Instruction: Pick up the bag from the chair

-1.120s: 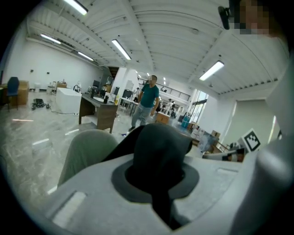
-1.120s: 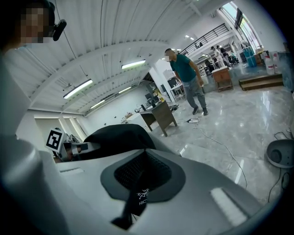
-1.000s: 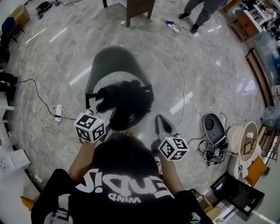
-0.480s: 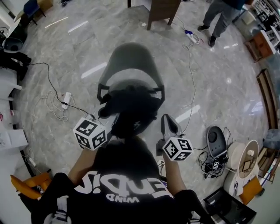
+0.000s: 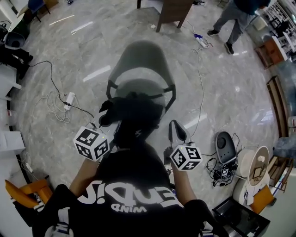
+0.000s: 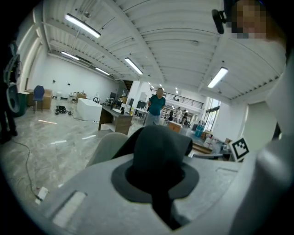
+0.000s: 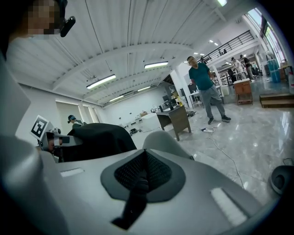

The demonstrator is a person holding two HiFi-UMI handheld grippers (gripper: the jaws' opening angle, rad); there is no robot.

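Observation:
A black bag sits at the front of a grey shell chair, with bare seat showing behind it. My left gripper is at the bag's left side, shut on a fold of its black fabric. In the left gripper view that fabric bulges up from between the jaws of the left gripper, with the chair back behind. My right gripper hangs just right of the bag, apart from it. In the right gripper view the right gripper is shut on nothing, and the bag lies to its left.
Cables and a power strip lie on the marble floor to the left of the chair. A white cable runs past its right. A person stands beyond, near a wooden desk. A grey device and spools sit at the right.
The bag has come nearer to me, and more of the seat shows behind it. My left gripper has stayed on the bag. The right gripper has hardly moved.

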